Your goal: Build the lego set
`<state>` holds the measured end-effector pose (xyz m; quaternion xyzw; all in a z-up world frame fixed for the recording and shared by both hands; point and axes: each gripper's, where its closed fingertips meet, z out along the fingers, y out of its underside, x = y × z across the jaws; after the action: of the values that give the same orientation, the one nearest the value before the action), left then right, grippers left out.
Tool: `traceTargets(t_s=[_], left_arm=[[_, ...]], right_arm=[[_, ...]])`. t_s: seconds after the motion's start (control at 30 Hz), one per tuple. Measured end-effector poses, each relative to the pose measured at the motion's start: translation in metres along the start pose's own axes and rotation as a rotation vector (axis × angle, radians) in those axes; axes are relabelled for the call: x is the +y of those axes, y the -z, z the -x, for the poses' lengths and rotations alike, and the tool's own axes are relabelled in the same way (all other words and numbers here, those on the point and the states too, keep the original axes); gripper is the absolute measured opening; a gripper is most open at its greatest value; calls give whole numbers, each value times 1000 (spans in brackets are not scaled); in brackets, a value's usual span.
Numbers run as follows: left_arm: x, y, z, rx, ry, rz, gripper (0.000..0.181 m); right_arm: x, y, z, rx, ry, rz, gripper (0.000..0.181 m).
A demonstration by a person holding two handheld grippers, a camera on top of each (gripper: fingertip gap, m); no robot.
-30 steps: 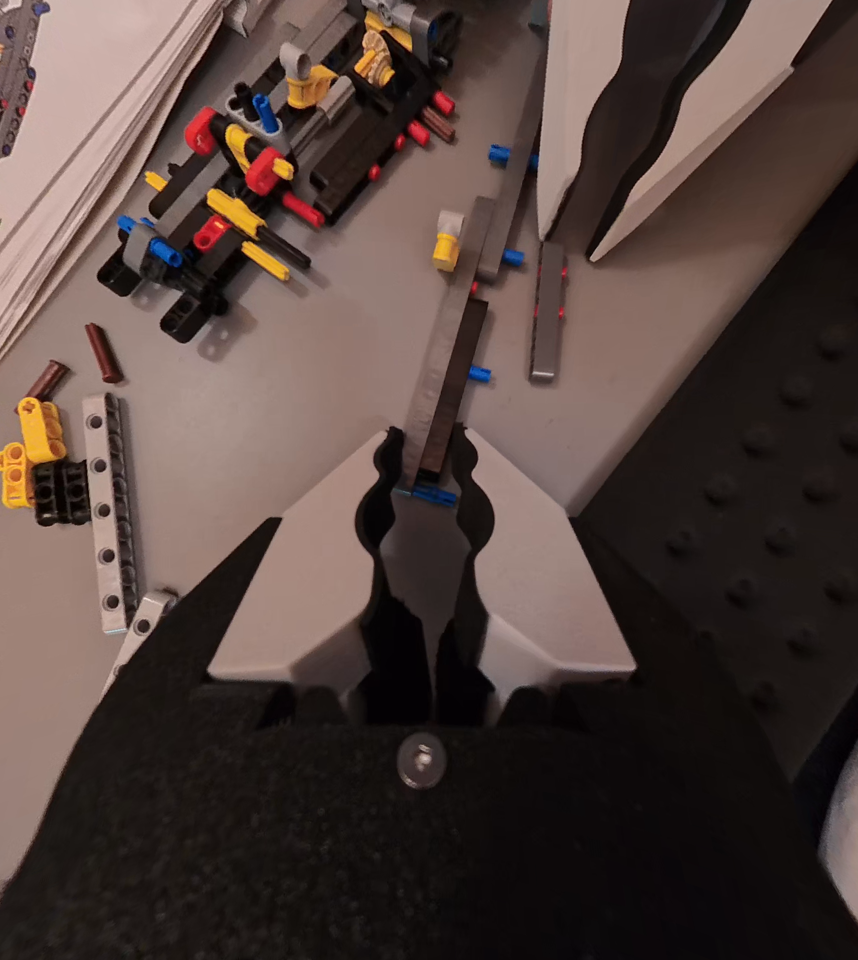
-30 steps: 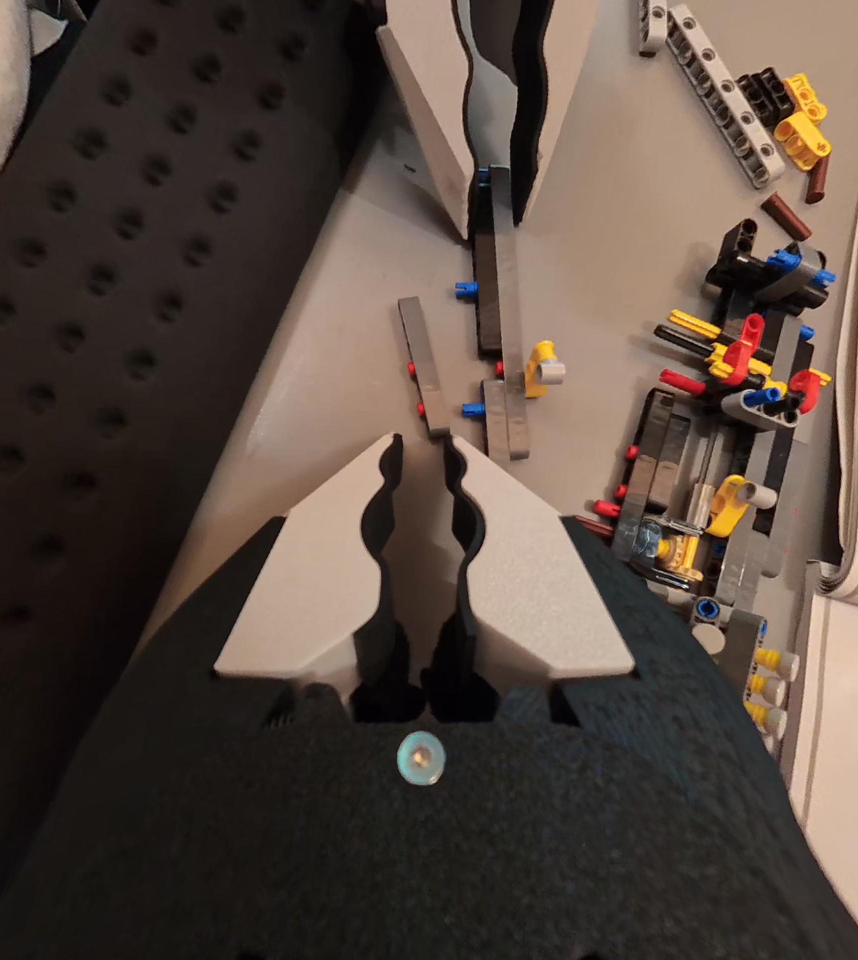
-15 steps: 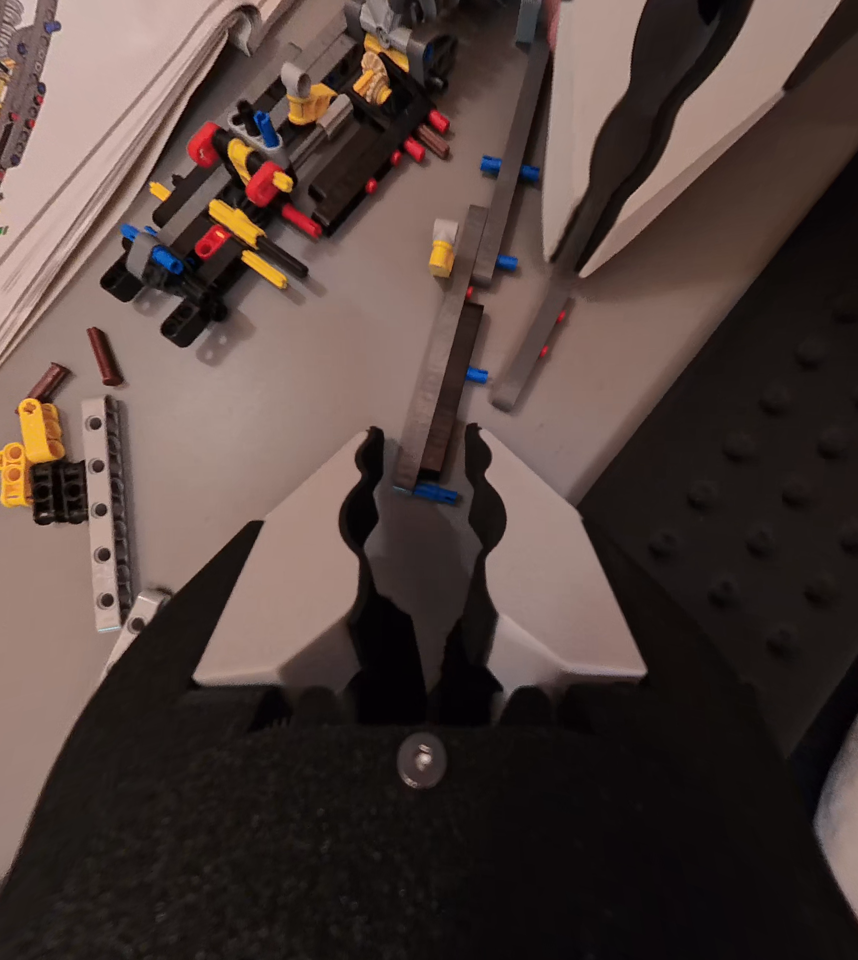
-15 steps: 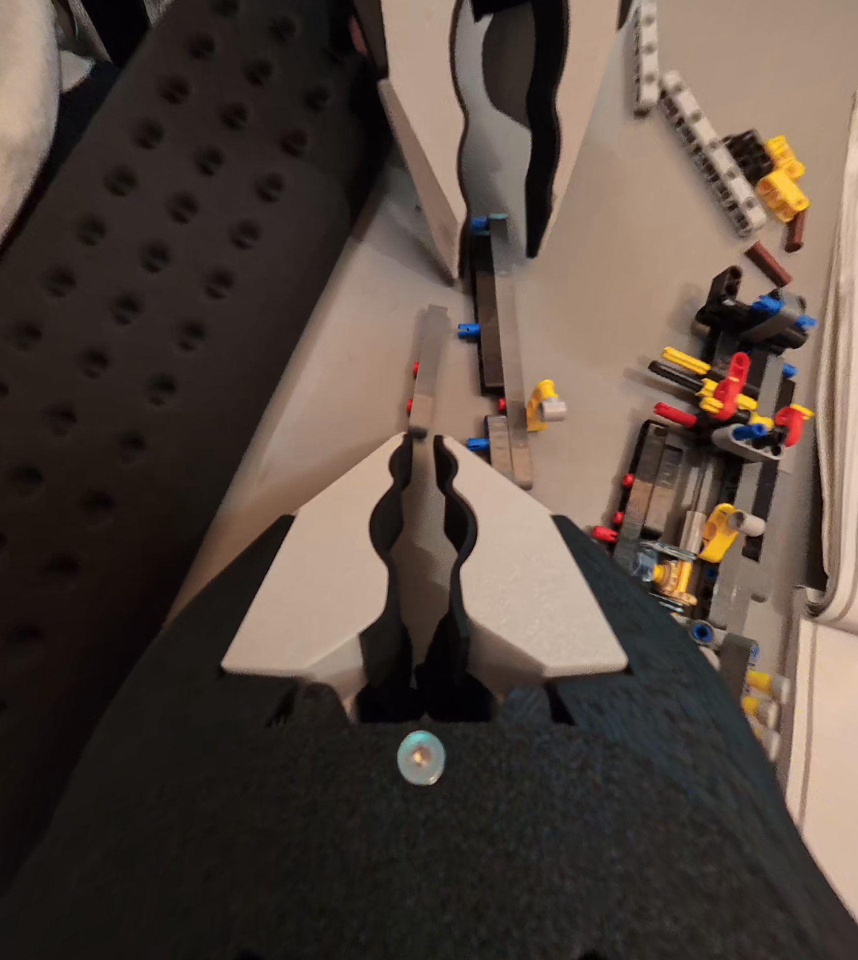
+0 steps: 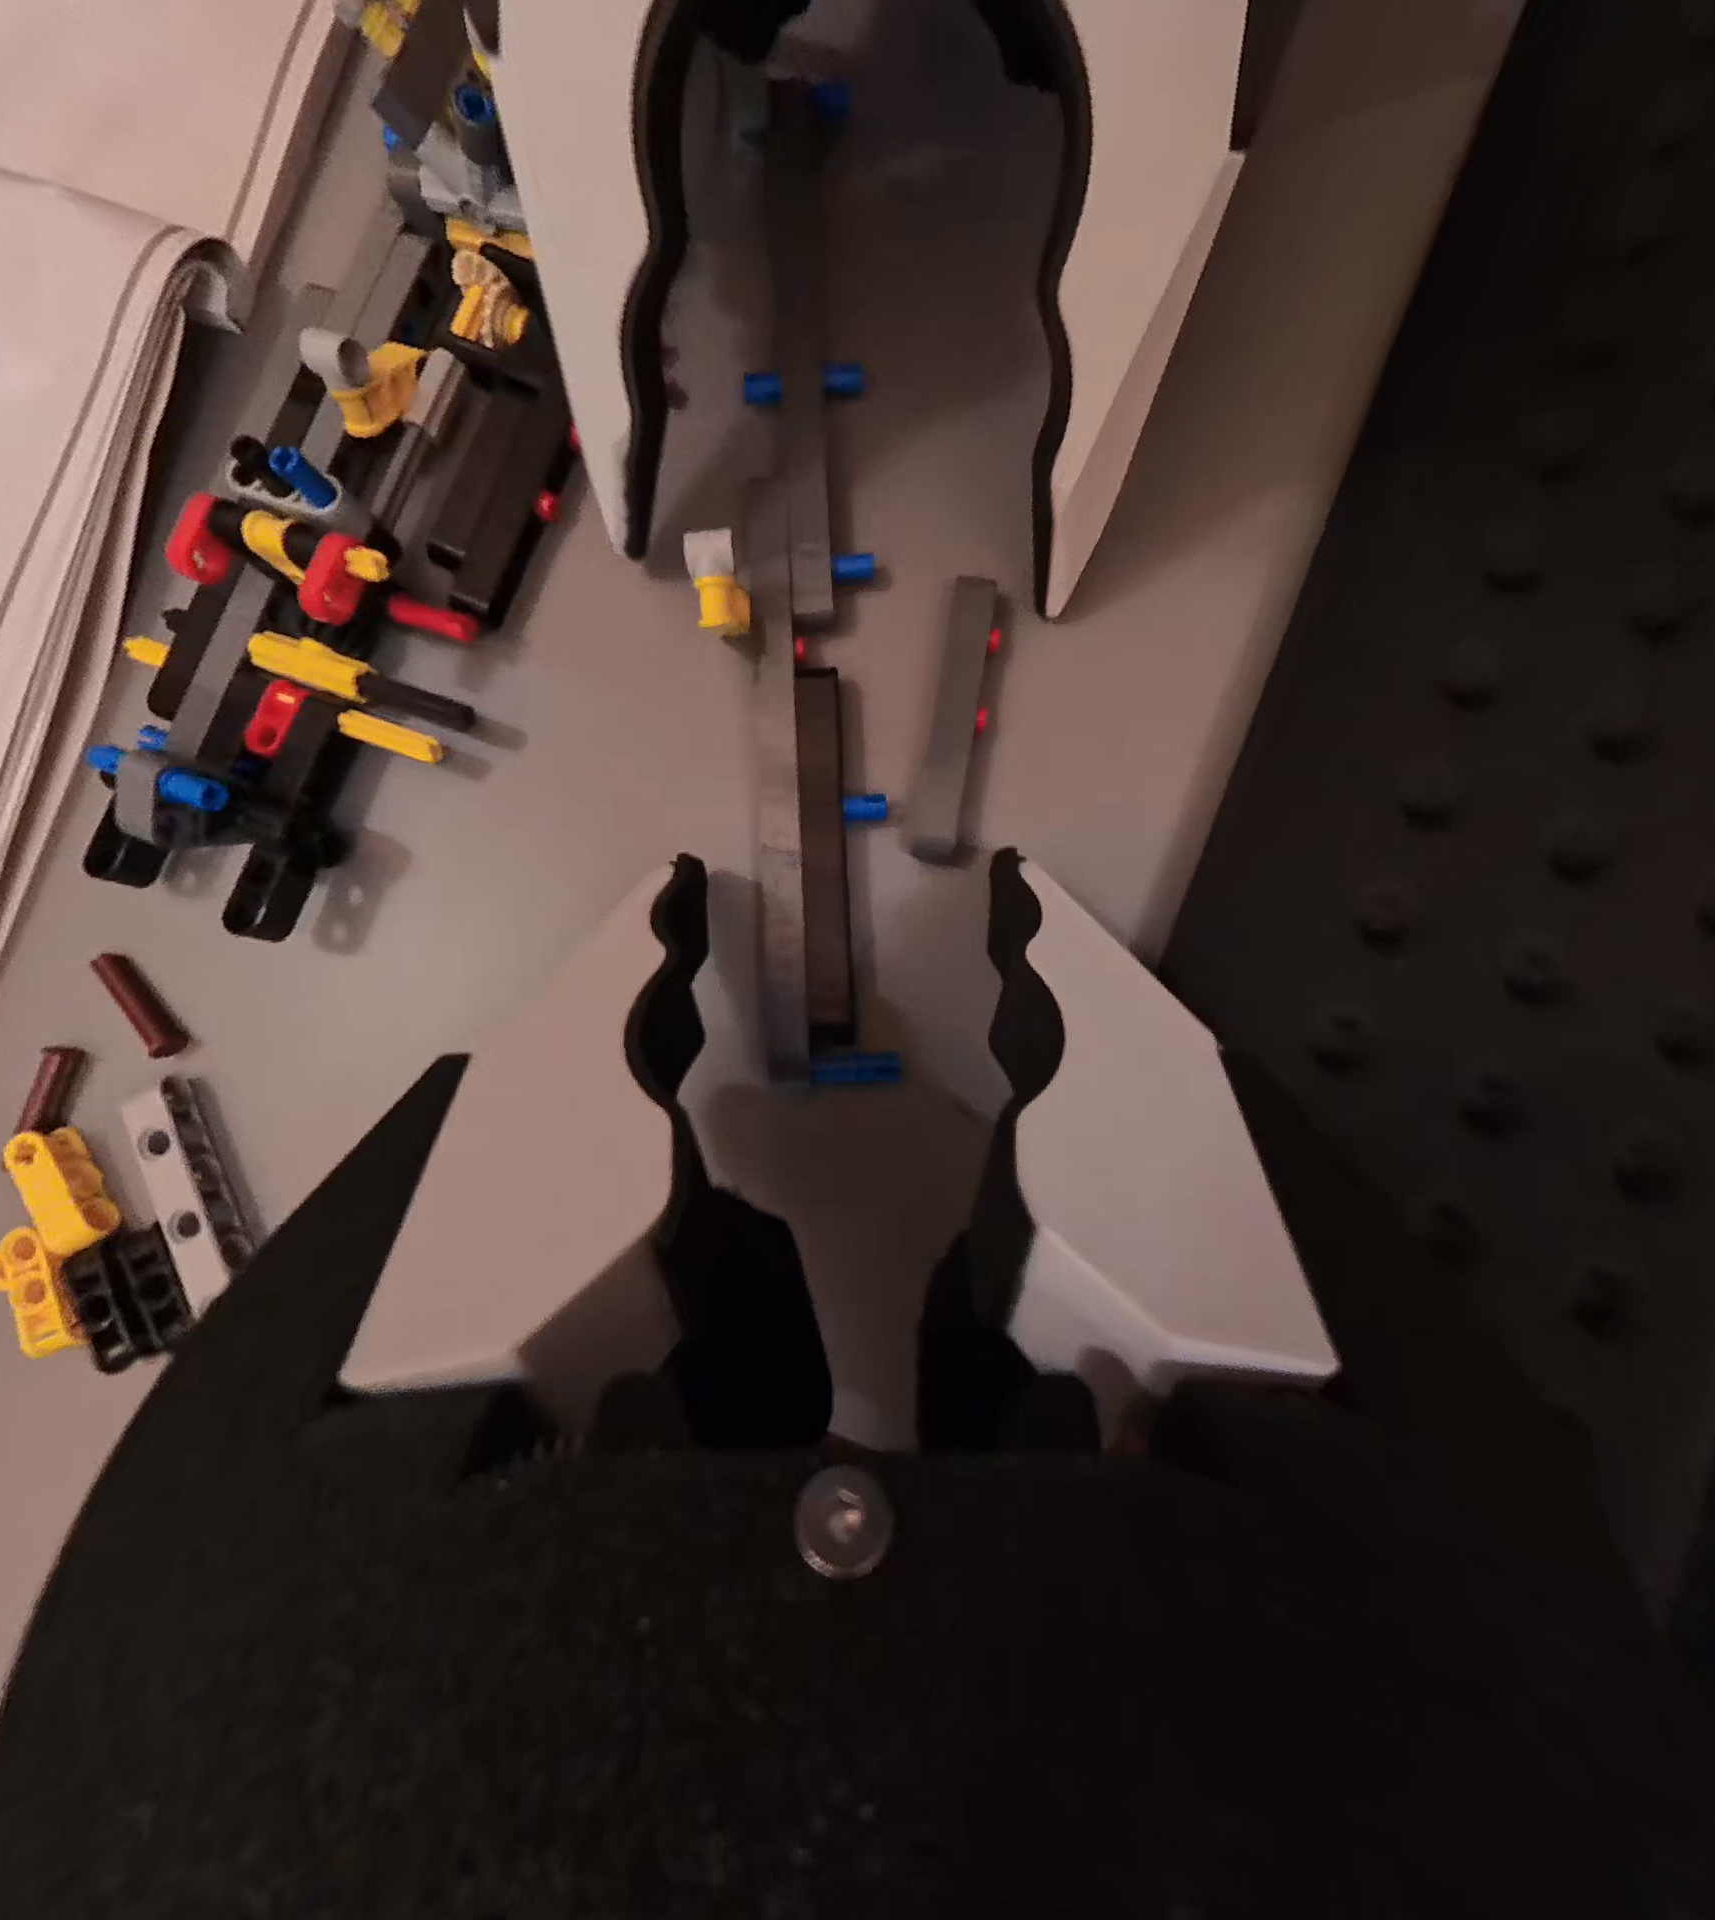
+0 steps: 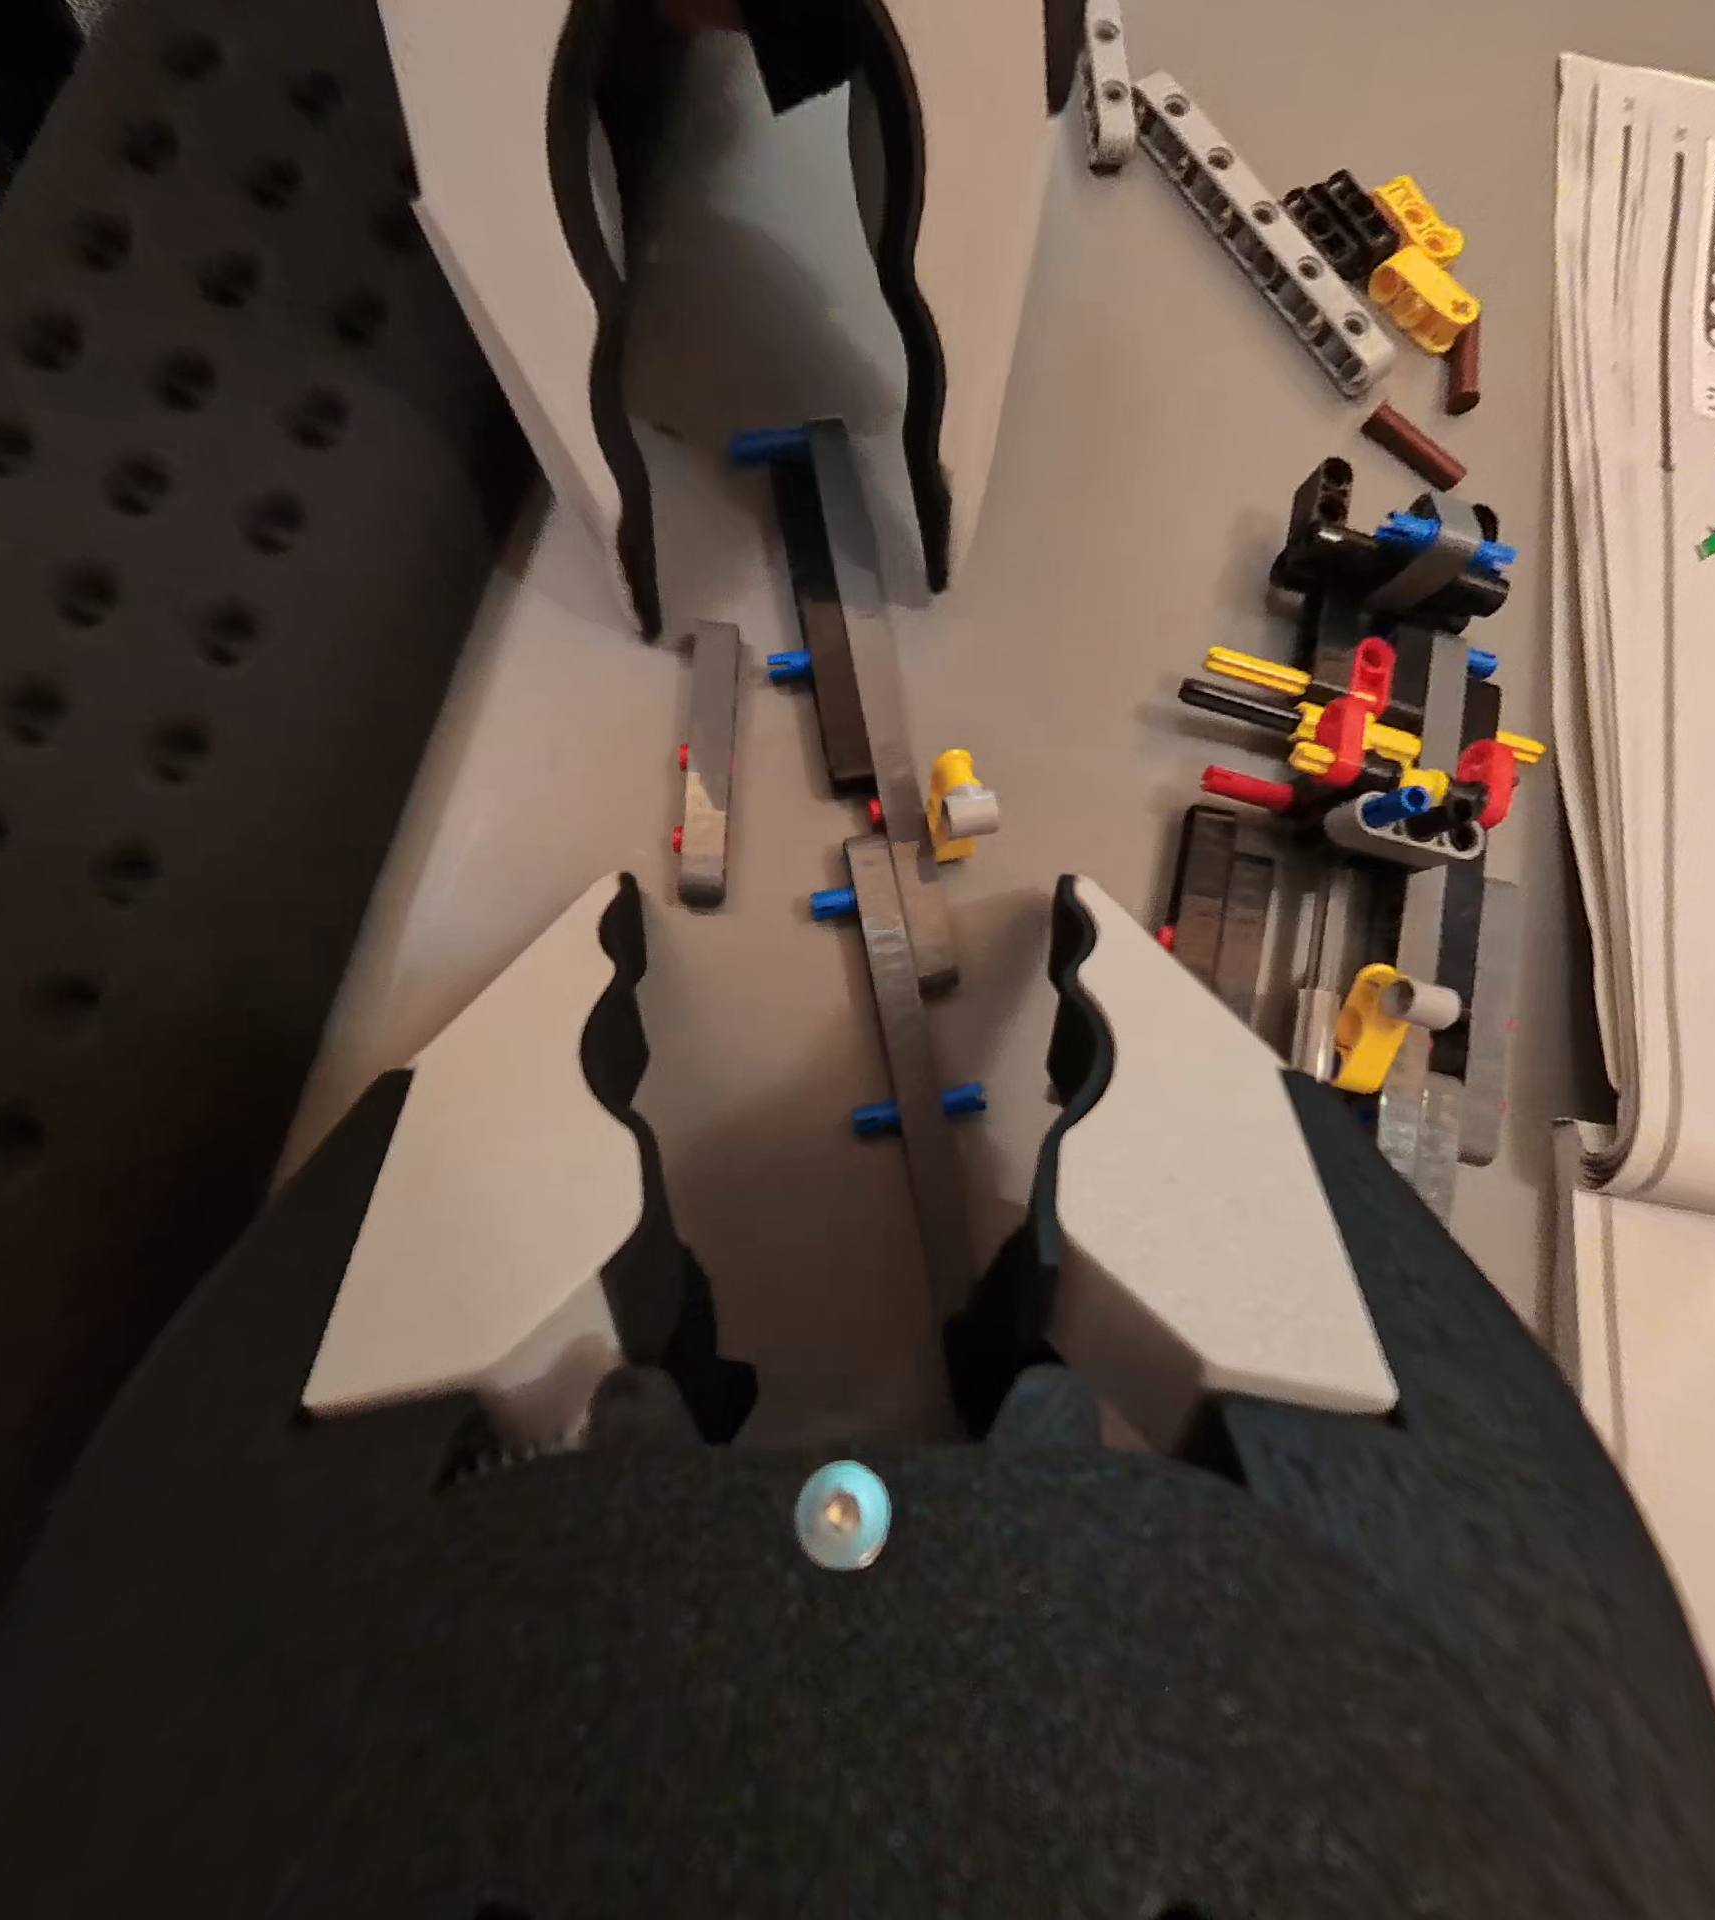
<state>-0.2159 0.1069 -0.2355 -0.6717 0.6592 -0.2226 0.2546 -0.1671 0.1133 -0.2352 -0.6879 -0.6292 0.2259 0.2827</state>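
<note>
With both grippers' fingers spread wide, holding nothing, over the long grey beam assembly [image 5: 799,831], you should centre the left gripper [image 5: 845,883] and right gripper [image 6: 845,904] on opposite ends before closing squarely.

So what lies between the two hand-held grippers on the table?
The long beam assembly with blue pins, each end between open jaws. The short grey beam with red pins lies beside it. Both wrist views show it.

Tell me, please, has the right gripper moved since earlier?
Yes: the right gripper shifted from the short grey beam toward the booklet, straddling the long beam.
</note>
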Motion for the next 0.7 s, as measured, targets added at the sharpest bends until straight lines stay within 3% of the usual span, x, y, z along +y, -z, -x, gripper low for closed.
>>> traceTargets(t_s=[0.3,0.57,0.7], left_arm=[[-4,-5,-2,30,14,-14,45],[-8,-7,-3,18,2,-14,41],[-3,-3,3,-16,-12,3,48]], right_arm=[[4,3,-2,-31,-38,-23,39],[3,2,0,-30,-25,-27,47],[2,1,0,-35,-32,-29,50]])
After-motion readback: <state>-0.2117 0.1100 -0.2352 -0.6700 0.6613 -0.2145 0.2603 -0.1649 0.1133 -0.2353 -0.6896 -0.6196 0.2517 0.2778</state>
